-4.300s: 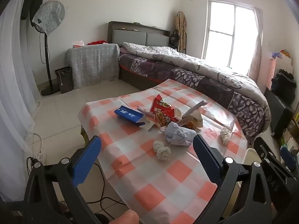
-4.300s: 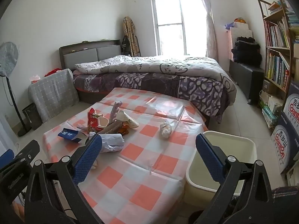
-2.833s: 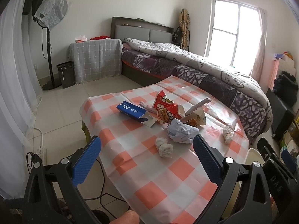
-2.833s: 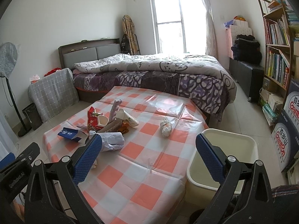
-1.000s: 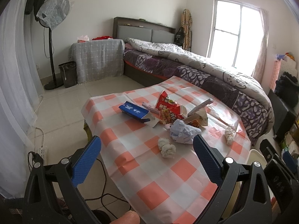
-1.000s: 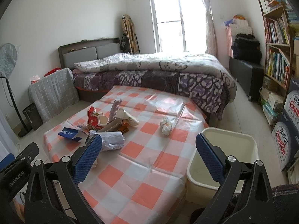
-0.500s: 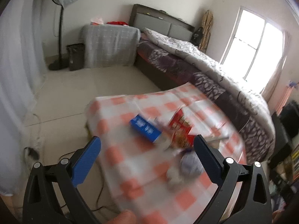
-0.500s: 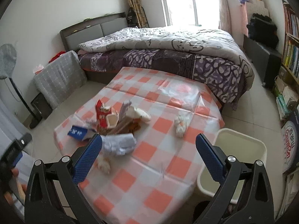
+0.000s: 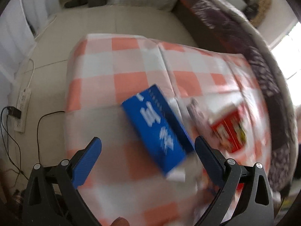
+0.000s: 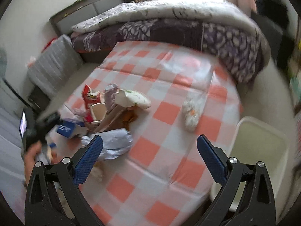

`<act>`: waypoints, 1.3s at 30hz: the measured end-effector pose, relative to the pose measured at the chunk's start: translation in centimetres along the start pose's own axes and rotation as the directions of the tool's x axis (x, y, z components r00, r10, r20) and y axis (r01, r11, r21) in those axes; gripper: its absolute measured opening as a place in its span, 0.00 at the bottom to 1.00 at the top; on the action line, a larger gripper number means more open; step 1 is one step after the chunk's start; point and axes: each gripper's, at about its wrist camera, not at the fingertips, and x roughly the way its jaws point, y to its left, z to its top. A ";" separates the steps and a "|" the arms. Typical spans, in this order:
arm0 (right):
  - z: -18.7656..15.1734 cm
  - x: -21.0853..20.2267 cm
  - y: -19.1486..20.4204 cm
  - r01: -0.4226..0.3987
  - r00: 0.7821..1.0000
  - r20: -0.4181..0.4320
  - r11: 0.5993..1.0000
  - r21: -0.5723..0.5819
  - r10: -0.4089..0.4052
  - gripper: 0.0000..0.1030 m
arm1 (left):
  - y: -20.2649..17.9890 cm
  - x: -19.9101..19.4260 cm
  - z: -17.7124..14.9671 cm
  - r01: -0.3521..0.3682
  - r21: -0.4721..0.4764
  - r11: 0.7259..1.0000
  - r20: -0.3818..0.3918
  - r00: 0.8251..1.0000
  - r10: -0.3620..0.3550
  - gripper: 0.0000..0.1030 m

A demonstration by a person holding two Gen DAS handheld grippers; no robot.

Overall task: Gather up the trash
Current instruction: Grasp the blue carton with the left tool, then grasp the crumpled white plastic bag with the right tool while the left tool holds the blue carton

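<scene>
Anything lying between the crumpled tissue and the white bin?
Nothing: in the right wrist view, only bare checked tablecloth runs from the crumpled tissue to the table edge beside the white bin.

**Camera placement: two wrist fisheye views over one table**

The left wrist view looks steeply down, from close above, onto the table (image 9: pixel 131 56) near its left edge; the left gripper (image 9: pixel 148 146) frames the lower picture, with a blue box (image 9: pixel 158 130) large and blurred between its blue fingers. The floor and a power strip (image 9: pixel 22 109) fill the left side.

The right wrist view sits higher and farther back, facing across the table (image 10: pixel 169 113) toward the bed (image 10: pixel 188 24), with the right gripper (image 10: pixel 150 146) at the bottom and a bin (image 10: pixel 263 150) at the table's right edge.

Both views share the blue box (image 10: pixel 65 129), the red packet (image 9: pixel 228 131) (image 10: pixel 88 96) and the checked cloth. The right view also shows the hand (image 10: pixel 33 154) holding the left gripper.
</scene>
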 end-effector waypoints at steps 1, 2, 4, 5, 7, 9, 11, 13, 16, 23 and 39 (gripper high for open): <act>0.0 0.2 0.3 0.010 1.000 0.004 1.000 -0.015 -0.010 0.93 | -0.4 1.0 0.4 -0.022 -0.013 1.000 -0.008 1.000 0.022 0.92; 0.1 0.4 0.4 0.011 1.000 -0.001 1.000 -0.019 -0.011 0.93 | -0.7 1.8 0.7 -0.033 -0.024 0.999 -0.021 0.999 0.032 0.89; 0.3 1.4 0.1 -0.005 0.999 -0.038 1.000 0.021 0.006 0.93 | -1.1 3.8 1.0 -0.057 -0.031 0.998 -0.077 0.996 0.055 0.86; 0.3 2.1 -0.1 -0.021 0.997 -0.069 0.998 0.057 0.025 0.93 | -1.5 3.9 0.9 -0.085 -0.001 0.996 -0.056 0.995 0.085 0.85; 0.2 3.9 -1.0 -0.071 0.983 -0.156 0.982 0.177 0.099 0.93 | -2.2 3.6 0.8 -0.071 0.060 0.996 -0.038 0.997 0.073 0.67; -0.2 5.5 -1.6 -0.096 0.964 -0.208 0.947 0.307 0.165 0.93 | -2.1 3.2 0.5 0.000 0.104 0.995 -0.049 0.999 0.005 0.57; -0.5 6.4 -1.8 -0.092 0.956 -0.222 0.918 0.386 0.189 0.93 | -1.1 2.3 -0.3 0.056 0.141 0.988 -0.071 0.996 -0.047 0.52; -0.7 7.0 -1.3 -0.080 0.957 -0.221 0.905 0.418 0.187 0.93 | -0.2 0.9 -0.9 0.102 0.158 0.982 -0.068 0.993 -0.093 0.46; -1.1 7.7 0.0 -0.067 0.961 -0.211 0.893 0.444 0.177 0.93 | 1.5 -3.3 -1.1 0.197 0.168 0.966 -0.014 0.980 -0.197 0.36; -2.6 10.3 2.5 -0.050 0.951 -0.241 0.864 0.500 0.194 0.93 | 4.3 -12.8 -2.4 0.387 0.197 0.901 0.049 0.914 -0.403 0.25; -4.3 13.3 3.9 -0.079 0.921 -0.255 0.784 0.616 0.293 0.93 | 3.2 -12.4 -4.0 0.447 0.235 0.863 0.011 0.887 -0.462 0.25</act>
